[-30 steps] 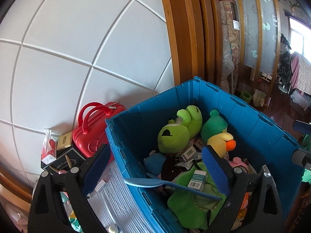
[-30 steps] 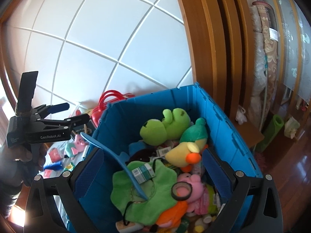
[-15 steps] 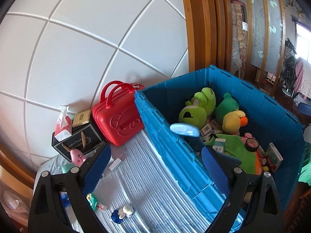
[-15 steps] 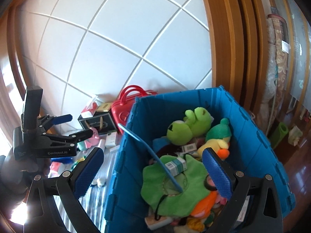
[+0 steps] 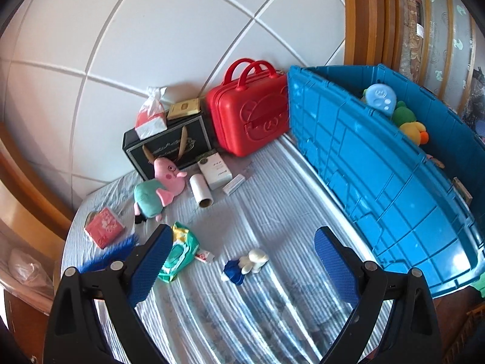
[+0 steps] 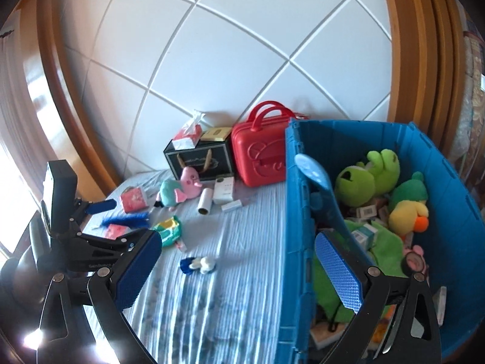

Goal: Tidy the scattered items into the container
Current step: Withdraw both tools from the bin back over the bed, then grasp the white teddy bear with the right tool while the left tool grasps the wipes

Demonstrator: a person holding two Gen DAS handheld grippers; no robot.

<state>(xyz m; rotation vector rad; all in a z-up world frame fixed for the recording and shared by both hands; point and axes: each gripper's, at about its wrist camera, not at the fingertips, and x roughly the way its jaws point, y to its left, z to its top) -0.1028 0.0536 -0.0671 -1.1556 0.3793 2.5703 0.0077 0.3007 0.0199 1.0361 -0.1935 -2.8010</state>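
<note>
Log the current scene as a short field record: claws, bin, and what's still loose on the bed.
left claw: open, empty, above the bed
right claw: open, empty, at the bin's near wall
blue bin: holds plush toys, small boxes
still out: pink pig plush, white roll, green wipes pack, small white-and-blue toy, pink booklet

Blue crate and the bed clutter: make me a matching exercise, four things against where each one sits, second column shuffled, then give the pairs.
Things
1. yellow duck plush
2. red case
3. tissue pack
4. small white and blue figure

Places
A. on top of the black box
B. alone on the striped sheet, nearest the left gripper
C. inside the blue crate
D. against the crate's outer wall, by the white headboard

Pairs: 1-C, 2-D, 3-A, 4-B
</note>
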